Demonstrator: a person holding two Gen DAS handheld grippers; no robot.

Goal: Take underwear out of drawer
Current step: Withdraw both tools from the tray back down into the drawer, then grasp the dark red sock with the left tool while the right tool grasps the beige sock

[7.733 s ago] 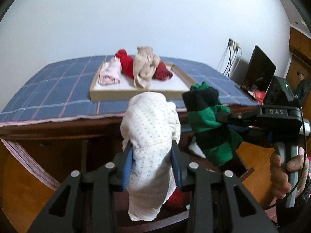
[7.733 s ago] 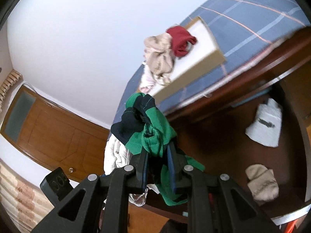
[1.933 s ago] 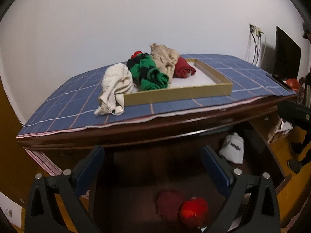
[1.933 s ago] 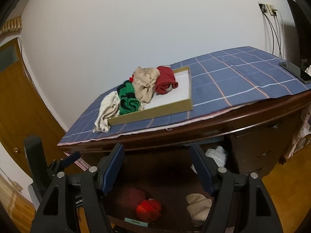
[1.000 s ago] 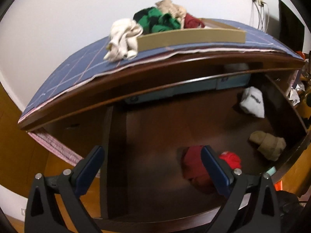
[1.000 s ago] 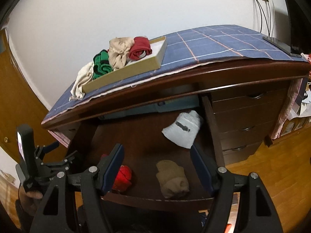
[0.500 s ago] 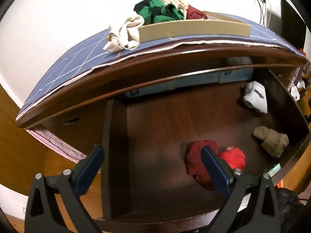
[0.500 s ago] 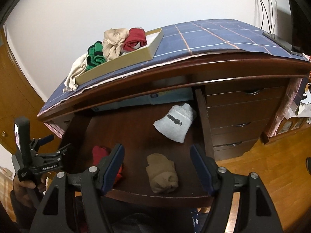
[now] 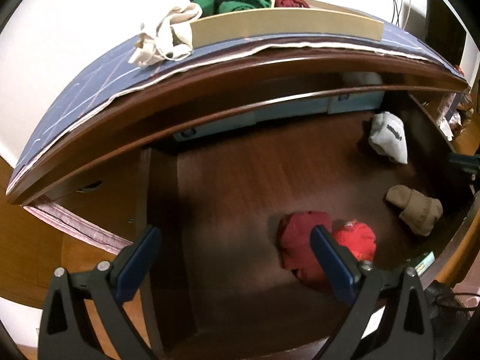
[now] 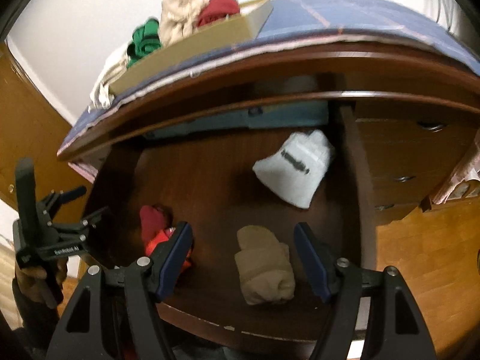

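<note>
Underwear still to be taken out lies in four rolled bundles on the floor of the open drawer [image 10: 210, 186]. A tan roll [image 10: 265, 265] sits near the drawer's front edge toward its right side, a white roll [image 10: 295, 168] lies further back by the right wall, and a dark red roll [image 9: 303, 246] and a bright red roll [image 9: 355, 240] touch each other near the front edge, around its middle.

The right gripper [image 10: 243, 258] points steeply down with its jaws wide apart and nothing between the pads; the tan roll lies straight ahead of it, framed in the gap. That roll's long axis runs roughly front to back, along the line the gripper points, so the pads would close across its narrow width.

The left gripper [image 9: 234, 258] is also spread wide and empty. The dark red roll lies ahead and off to its right, partly behind its right finger [image 9: 330, 258], so I judge this hand must shift right before closing.

Pieces already removed sit in a cardboard tray [image 9: 285, 24] on the dresser top.
</note>
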